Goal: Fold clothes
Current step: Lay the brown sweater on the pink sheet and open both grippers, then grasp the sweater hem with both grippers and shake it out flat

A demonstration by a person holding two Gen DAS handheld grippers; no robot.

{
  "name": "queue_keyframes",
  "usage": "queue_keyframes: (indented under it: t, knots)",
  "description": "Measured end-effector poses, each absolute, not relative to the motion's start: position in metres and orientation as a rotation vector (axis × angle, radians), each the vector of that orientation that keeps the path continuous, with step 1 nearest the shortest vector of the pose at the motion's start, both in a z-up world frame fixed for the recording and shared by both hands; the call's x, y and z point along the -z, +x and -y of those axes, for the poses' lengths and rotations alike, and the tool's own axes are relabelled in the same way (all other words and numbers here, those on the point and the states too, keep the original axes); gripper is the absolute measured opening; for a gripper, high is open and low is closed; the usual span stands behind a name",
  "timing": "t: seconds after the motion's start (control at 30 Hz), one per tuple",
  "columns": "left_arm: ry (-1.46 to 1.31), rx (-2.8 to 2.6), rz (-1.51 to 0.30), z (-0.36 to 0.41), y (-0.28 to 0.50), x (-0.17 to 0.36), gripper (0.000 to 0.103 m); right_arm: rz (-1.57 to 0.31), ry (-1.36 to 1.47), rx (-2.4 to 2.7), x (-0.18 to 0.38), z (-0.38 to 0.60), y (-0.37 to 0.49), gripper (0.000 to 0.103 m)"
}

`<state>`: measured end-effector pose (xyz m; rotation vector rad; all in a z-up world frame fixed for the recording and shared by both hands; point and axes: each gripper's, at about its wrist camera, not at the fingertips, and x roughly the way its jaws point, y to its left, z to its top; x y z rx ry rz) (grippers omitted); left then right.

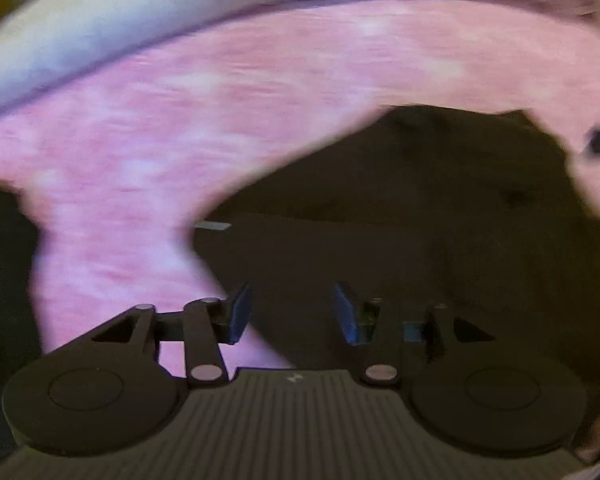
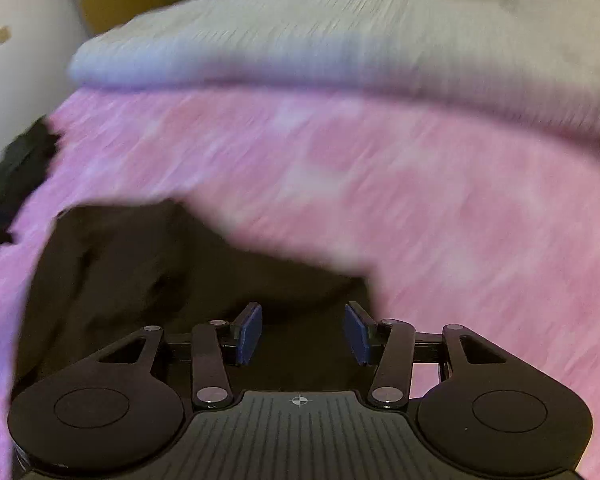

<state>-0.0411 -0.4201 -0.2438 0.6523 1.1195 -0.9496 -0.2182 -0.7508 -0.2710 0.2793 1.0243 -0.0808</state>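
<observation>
Below both grippers, a dark garment (image 2: pixel 148 272) lies rumpled on a pink mottled blanket (image 2: pixel 440 208), filling the 6 to 9 o'clock part of the right wrist view; a pale folded cloth (image 2: pixel 300 40) lies beyond at 12 o'clock. Whether any fold is made, the blur hides. Folding well likely means flattening the cloth and pinching an edge at two well-spaced points. Left gripper (image 1: pixel 292 314) and right gripper (image 2: pixel 303 332) both point forward and low over the garment, jaws moderately parted, with nothing between them.
</observation>
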Motion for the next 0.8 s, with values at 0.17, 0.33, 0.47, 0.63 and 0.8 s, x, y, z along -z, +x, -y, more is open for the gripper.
queue_keyframes:
  t: [0.17, 0.33, 0.47, 0.63, 0.8]
  knots:
    - [0.677, 1.097, -1.124, 0.461, -0.089, 0.278, 0.046, -1.174, 0.318, 0.105, 0.299, 0.719, -0.261, 0.050]
    - [0.758, 1.187, -1.050, 0.501, -0.095, 0.294, 0.046, -1.219, 0.491, 0.260, 0.304, 0.719, -0.323, 0.050]
    - [0.784, 1.272, -0.885, 0.532, -0.076, 0.276, 0.056, -1.241, 0.549, 0.347, 0.311, 0.718, -0.364, 0.053]
    - [1.008, 1.495, -0.665, 0.593, -0.081, 0.287, 0.066, -1.182, 0.651, 0.387, 0.324, 0.720, -0.389, 0.056]
    - [1.288, 1.604, -0.635, 0.633, -0.094, 0.333, 0.045, -1.071, 0.750, 0.413, 0.330, 0.716, -0.402, 0.055]
